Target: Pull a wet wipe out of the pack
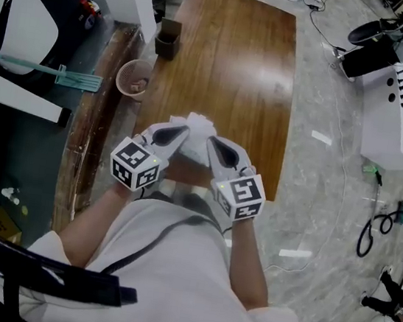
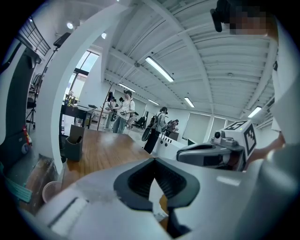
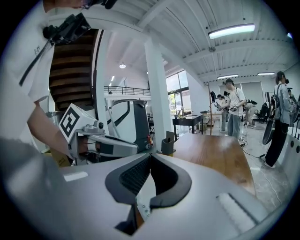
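A white, crumpled wipe bundle (image 1: pixel 200 130) hangs above the near end of the wooden table (image 1: pixel 231 56), held between both grippers. I cannot tell pack from wipe in it. My left gripper (image 1: pixel 183 133) is shut on its left side; a thin white edge (image 2: pixel 153 194) shows between the closed pads. From the other side my right gripper (image 1: pixel 211 144) is shut on it too, with a white strip (image 3: pixel 144 190) pinched between its pads. The two grippers point toward each other, tips close together. Each gripper view shows the other gripper alongside.
A dark open box (image 1: pixel 167 38) stands at the table's far left edge. A pink bin (image 1: pixel 133 78) sits on the floor left of the table. A white machine (image 1: pixel 394 117) and cables (image 1: pixel 374 229) lie on the floor to the right. People stand far off (image 3: pixel 234 110).
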A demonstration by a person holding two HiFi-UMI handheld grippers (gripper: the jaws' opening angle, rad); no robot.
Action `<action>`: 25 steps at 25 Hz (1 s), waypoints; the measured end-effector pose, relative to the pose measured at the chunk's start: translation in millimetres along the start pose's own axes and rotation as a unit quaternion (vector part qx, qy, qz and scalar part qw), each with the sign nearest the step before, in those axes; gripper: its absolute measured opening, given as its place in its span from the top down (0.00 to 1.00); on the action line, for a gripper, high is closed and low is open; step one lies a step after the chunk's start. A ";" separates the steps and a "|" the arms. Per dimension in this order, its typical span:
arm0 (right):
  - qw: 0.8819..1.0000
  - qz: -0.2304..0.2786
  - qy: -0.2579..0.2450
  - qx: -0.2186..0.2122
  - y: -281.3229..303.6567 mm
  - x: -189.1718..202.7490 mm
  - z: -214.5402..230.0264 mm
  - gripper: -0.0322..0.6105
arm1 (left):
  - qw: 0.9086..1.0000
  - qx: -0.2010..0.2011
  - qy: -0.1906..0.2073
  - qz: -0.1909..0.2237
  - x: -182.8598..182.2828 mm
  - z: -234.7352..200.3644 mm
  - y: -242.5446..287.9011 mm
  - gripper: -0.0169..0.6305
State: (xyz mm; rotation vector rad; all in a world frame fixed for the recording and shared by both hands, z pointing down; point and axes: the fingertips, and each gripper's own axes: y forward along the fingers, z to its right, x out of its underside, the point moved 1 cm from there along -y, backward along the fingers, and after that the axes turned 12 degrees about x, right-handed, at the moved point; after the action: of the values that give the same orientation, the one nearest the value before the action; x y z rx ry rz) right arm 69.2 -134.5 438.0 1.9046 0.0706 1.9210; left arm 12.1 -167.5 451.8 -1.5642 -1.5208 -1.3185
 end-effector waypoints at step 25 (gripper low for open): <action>0.994 0.087 0.014 0.065 -42.7 -51.7 28.5 0.93 | 0.998 0.020 0.044 0.028 -39.3 18.6 1.5 0.97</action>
State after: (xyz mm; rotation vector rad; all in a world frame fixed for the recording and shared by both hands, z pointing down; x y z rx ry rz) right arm 106.0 -120.6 376.8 2.0275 0.0393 2.1027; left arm 23.6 -165.9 410.0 -1.4937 -1.4307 -1.3015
